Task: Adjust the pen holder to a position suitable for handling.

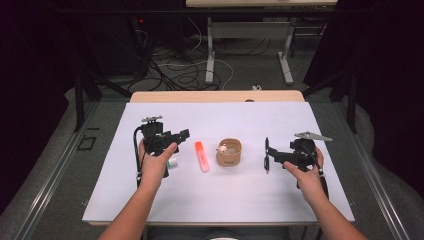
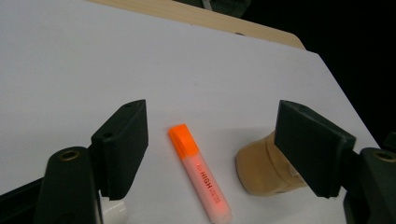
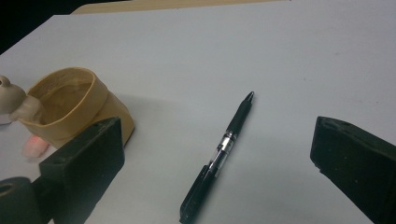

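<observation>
Currently working two pick-ups side by side on the white table (image 1: 150, 200). Left gripper (image 1: 179, 139): jaws apart, roughly two-thirds open, nothing between the pads. Right gripper (image 1: 275, 156): jaws spread wide, also empty.

Orange highlighter (image 1: 201, 156) lying flat just beyond the left gripper's tips, toward table centre, cap end pointing away from the person. Long axis running near-straight away from the person, so crosswise to the jaws' reach as seen from above. Black pen (image 1: 266, 150) lying flat right at the right gripper's tips, long axis likewise running away from the person. Tan cup (image 1: 230, 152) upright between highlighter and pen, apart from both.

Nearer hand, judged: left for highlighter, right for pen; no crossing needed.

Left gripper view: highlighter (image 2: 201, 175) low between the jaws, tilted, printed lettering readable; cup (image 2: 261, 170) partly behind the right-hand jaw; small white piece (image 2: 114, 212) under the left-hand jaw. Right gripper view: pen (image 3: 219, 158) between the jaws, tip pointing away, clear mid-section visible; cup (image 3: 70, 105) open-topped, pale little figure (image 3: 9, 93) on its rim. High view gives the spacing, not those details.
</observation>
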